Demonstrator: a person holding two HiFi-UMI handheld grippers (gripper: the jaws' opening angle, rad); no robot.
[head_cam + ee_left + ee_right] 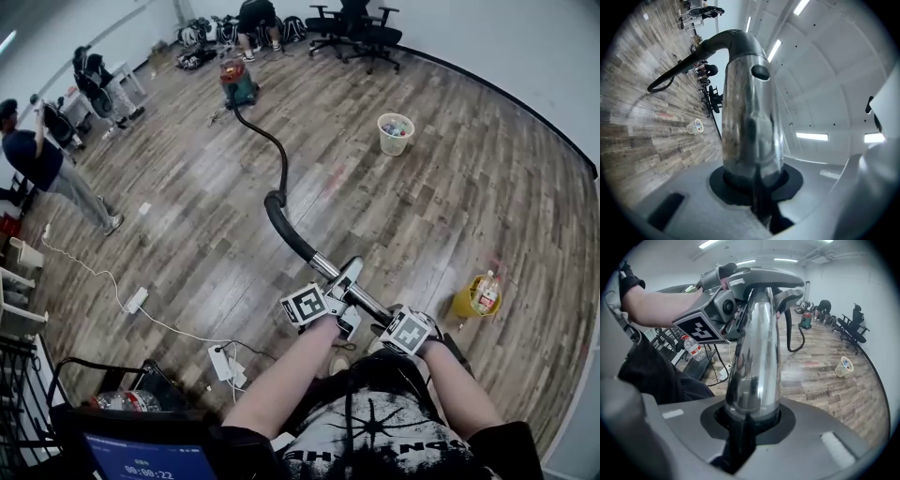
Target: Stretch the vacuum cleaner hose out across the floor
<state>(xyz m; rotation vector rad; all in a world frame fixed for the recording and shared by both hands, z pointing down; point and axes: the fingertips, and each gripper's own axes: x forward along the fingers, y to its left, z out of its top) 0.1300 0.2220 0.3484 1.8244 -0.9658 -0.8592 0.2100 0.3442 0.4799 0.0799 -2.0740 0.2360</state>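
Observation:
A red and green vacuum cleaner [237, 82] stands far off on the wood floor. Its black hose [279, 159] curves toward me and joins a chrome wand tube [323, 267]. My left gripper [339, 292] is shut on the upper part of this tube. My right gripper [401, 330] is shut on the tube lower down, nearer my body. In the left gripper view the tube [751, 117] rises from between the left gripper's [754, 183] jaws toward the hose [677, 72]. In the right gripper view the tube [754, 357] passes through the right gripper [747, 423], with the left gripper [715, 317] above.
A white bin [395, 133] stands right of the hose and a yellow bucket [476, 298] sits near my right hand. Power strips and a cable [136, 300] lie at left. People [47, 164] stand at the left wall, office chairs [361, 33] at the back.

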